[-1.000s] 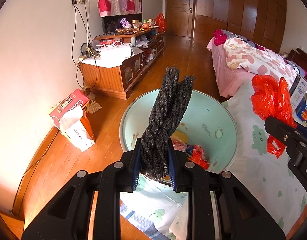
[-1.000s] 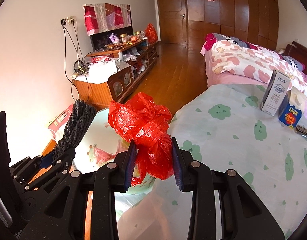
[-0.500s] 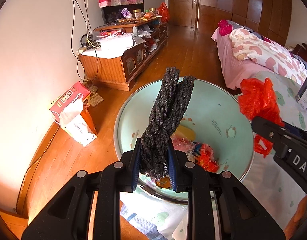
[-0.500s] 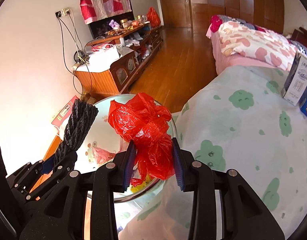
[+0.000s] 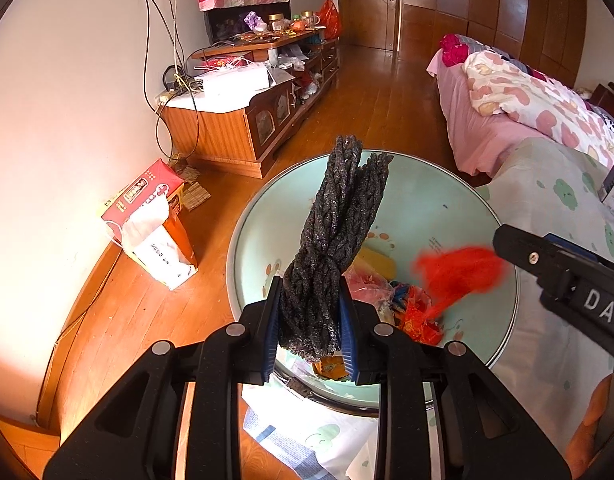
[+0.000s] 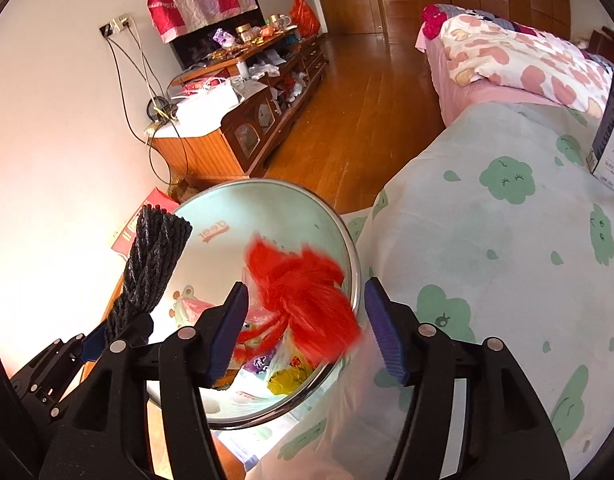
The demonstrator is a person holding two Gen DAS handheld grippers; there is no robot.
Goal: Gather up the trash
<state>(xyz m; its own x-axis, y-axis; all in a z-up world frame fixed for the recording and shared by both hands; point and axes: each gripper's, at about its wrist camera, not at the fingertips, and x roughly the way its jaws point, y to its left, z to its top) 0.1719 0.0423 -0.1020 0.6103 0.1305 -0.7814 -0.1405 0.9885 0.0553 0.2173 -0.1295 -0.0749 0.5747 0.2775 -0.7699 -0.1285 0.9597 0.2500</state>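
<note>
While clamped between the jaws of the left gripper, dark braided rope stands up and leans over the pale green basin. Right gripper held over the near rim of the same basin, jaws spread wide, gripping nothing. Red plastic bag seen blurred between and just ahead of those parted jaws, above the basin; contact with either pad cannot be told. Same bag blurred in the left view, just beside the right gripper's tip and over the basin's interior. Assorted wrappers, pink, yellow and orange, lying in the basin bottom. Basin placed beside the bed with the green-patterned sheet, over the wooden floor.
</note>
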